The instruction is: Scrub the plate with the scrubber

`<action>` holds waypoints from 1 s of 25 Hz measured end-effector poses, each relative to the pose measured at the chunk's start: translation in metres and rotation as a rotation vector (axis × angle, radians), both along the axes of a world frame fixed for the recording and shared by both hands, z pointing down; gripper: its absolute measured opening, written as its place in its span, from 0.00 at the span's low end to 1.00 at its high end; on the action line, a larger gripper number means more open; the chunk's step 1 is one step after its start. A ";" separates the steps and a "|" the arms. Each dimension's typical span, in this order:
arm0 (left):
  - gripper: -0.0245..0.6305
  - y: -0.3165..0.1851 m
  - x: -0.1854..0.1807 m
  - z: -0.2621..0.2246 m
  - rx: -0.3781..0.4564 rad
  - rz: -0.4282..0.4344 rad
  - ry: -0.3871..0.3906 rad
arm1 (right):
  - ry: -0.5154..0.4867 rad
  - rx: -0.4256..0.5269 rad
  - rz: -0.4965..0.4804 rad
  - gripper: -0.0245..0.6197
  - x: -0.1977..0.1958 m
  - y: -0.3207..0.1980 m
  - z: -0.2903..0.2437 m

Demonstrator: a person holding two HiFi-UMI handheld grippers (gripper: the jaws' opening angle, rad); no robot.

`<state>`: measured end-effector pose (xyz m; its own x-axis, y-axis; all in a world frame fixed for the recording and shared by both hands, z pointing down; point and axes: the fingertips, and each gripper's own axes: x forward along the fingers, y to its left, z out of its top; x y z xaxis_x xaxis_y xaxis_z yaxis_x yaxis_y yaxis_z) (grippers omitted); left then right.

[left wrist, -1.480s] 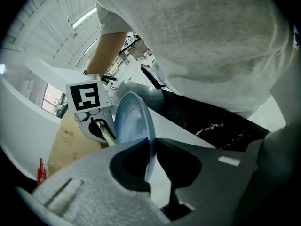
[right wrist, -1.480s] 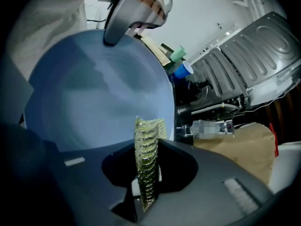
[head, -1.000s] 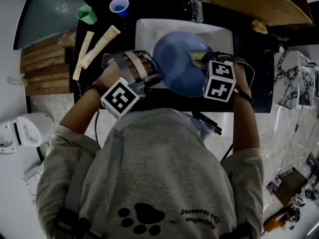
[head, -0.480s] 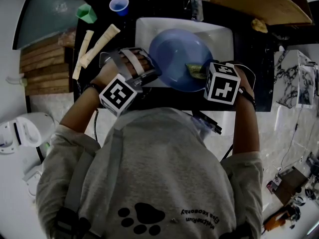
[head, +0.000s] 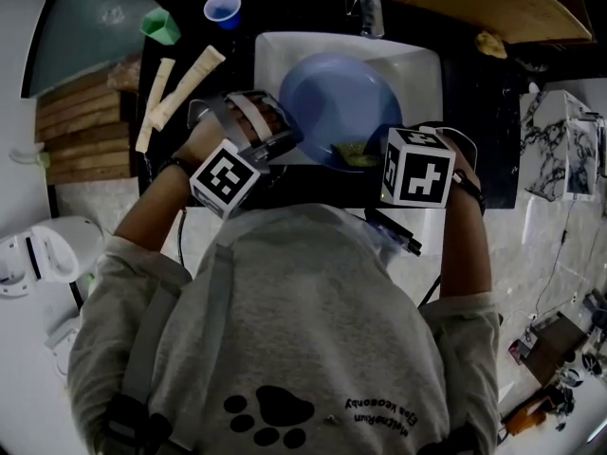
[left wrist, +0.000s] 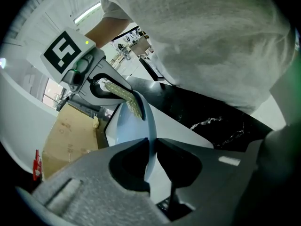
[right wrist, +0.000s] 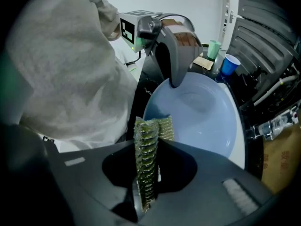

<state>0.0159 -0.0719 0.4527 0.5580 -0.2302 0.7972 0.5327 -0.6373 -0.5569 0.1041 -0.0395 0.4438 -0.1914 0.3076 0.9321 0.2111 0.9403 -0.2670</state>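
Two clamps: left gripper [left wrist: 151,147] pinches plate [head: 332,93] rim, right gripper [right wrist: 150,147] scrubber [right wrist: 146,182].

A white sink [head: 427,60] is set into a dark counter [head: 484,121], with a wooden board [head: 474,3] and a bottle [head: 370,12] behind it. Left of the sink stand a blue cup [head: 222,9] and a green cup [head: 161,27], near two pale sticks [head: 185,79] and stacked wooden slats [head: 81,131]. The floor [head: 541,245] is pale and veined. A cardboard box [left wrist: 66,135] sits beyond the sink, and a strip light [left wrist: 87,13] glows overhead.
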 end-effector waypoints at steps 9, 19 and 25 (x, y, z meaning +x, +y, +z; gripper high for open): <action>0.12 -0.004 0.009 0.009 0.002 0.008 0.002 | -0.086 -0.041 0.030 0.14 -0.014 0.007 -0.009; 0.11 -0.005 0.014 0.024 -0.049 0.004 -0.020 | -0.177 -0.023 0.037 0.14 -0.031 0.002 -0.018; 0.11 -0.012 0.012 0.041 -0.069 -0.020 -0.048 | -0.255 0.070 0.059 0.14 -0.040 -0.017 -0.036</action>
<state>0.0280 -0.0841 0.4935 0.5151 -0.1841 0.8371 0.5444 -0.6841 -0.4854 0.0644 -0.0562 0.4081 -0.4385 0.2257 0.8699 0.2079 0.9672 -0.1462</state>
